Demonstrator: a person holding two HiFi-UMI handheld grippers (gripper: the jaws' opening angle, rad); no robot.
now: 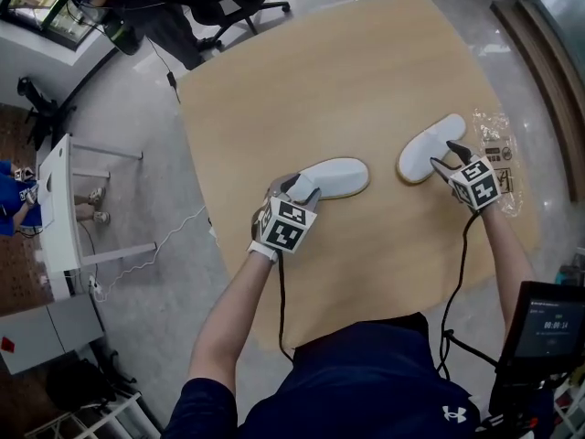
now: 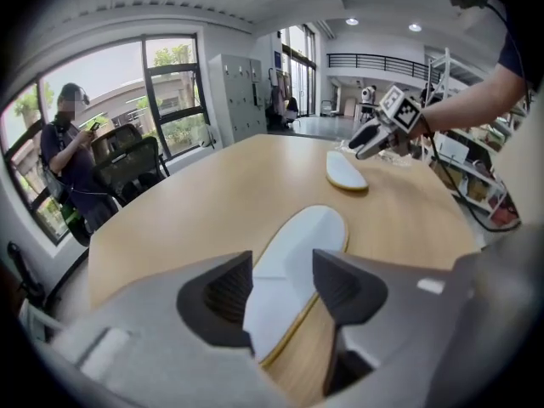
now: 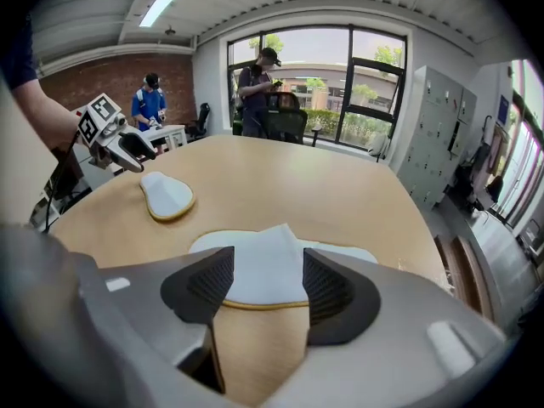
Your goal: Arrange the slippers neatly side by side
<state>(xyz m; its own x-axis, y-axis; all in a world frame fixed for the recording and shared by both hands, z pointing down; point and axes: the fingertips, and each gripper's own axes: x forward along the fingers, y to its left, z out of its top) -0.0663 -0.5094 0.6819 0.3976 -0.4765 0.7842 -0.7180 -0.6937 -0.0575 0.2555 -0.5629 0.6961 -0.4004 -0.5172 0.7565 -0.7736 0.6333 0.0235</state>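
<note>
Two white slippers with tan soles lie flat and apart on the wooden table. The left slipper points right, and my left gripper stands open at its heel end. In the left gripper view that slipper runs between the spread jaws of the left gripper, with no pad pressing on it. The right slipper lies at a slant, with my right gripper open at its near side. In the right gripper view the right gripper frames the slipper's strap without gripping it.
A crumpled clear plastic bag lies on the table just right of the right slipper. A black office chair stands beyond the far table edge, and a white desk is to the left. A person stands by the windows.
</note>
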